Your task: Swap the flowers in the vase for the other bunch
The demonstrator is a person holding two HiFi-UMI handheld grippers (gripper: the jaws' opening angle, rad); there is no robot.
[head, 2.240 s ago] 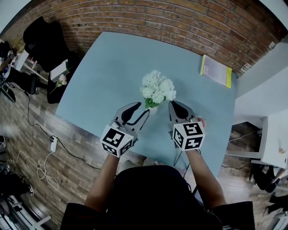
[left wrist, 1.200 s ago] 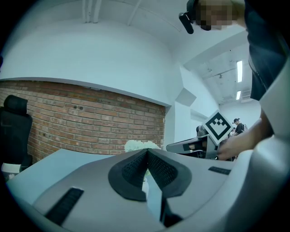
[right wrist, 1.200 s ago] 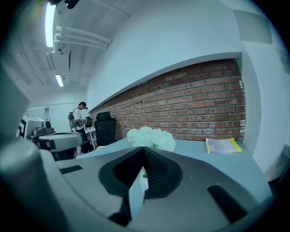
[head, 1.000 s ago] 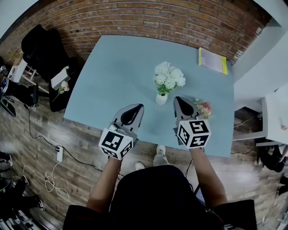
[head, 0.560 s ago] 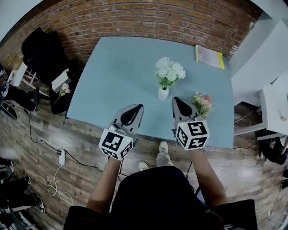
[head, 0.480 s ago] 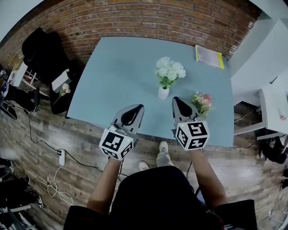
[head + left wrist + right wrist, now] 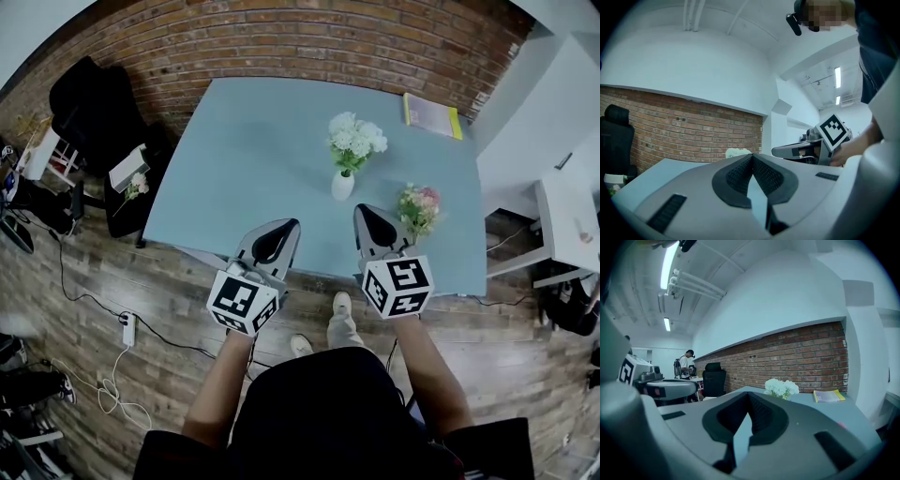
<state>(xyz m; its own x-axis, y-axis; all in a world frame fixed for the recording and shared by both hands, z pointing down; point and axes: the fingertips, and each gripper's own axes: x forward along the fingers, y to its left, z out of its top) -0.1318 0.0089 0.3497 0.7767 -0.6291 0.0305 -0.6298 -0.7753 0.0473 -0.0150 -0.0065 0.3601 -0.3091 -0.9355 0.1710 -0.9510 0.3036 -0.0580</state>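
White flowers (image 7: 354, 141) stand in a small white vase (image 7: 343, 185) at the middle of the blue table (image 7: 244, 150). A pink bunch (image 7: 419, 206) lies on the table to the vase's right. My left gripper (image 7: 279, 226) is shut and empty, held over the table's near edge, well short of the vase. My right gripper (image 7: 362, 212) is likewise shut and empty, just left of the pink bunch and not touching it. In the left gripper view the white flowers (image 7: 738, 152) peek over the shut jaws. The right gripper view has the white flowers (image 7: 781, 387) ahead on the table.
A yellow-edged booklet (image 7: 429, 112) lies at the table's far right corner, by the brick wall (image 7: 309, 37). A black chair (image 7: 94, 94) and a small stand (image 7: 127, 171) are at the left, a white desk (image 7: 567, 211) at the right. A person (image 7: 686, 364) stands far back.
Both grippers have drawn back from beside the vase to the table's near edge, still shut. The pink bunch, hidden at first, now lies in plain view right of my right gripper.
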